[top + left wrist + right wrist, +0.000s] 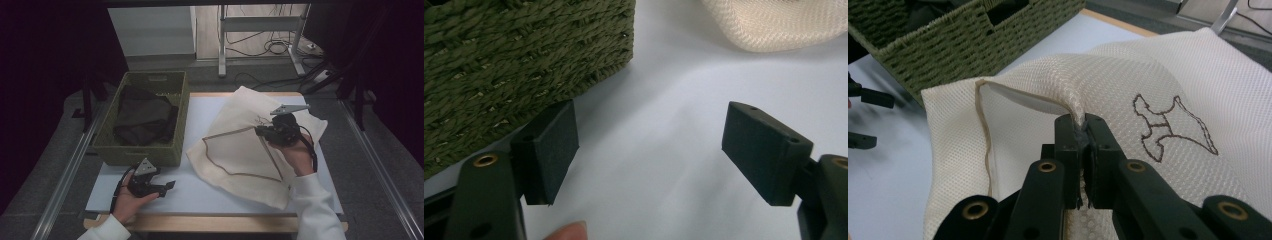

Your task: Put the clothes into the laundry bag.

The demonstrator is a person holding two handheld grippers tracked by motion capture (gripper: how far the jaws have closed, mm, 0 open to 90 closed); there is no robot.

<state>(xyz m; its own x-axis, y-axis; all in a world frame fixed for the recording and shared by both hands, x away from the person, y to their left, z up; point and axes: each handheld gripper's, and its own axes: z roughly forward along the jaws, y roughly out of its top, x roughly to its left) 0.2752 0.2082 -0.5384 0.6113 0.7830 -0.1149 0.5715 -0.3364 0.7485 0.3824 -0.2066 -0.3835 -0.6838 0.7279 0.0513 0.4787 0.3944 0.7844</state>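
Observation:
A cream mesh laundry bag (pixel 240 145) with a brown trimmed edge and an embroidered outline lies on the white tabletop (pixel 205 192). My right gripper (pixel 261 131) is shut on a fold of the mesh bag (pixel 1128 90) near its opening and lifts that part a little off the table. The embroidered figure (pixel 1173 127) sits just right of the pinch. My left gripper (pixel 170 186) rests low at the front left, by the basket's near wall, its pads (pixel 551 147) standing wide apart over bare table with nothing between them.
A green woven basket (pixel 172 107) holding dark clothing (pixel 142 117) stands at the left of the table; its wall (pixel 514 55) is close to the left gripper. Metal rails run along both sides of the table. Cables and a frame lie on the floor beyond.

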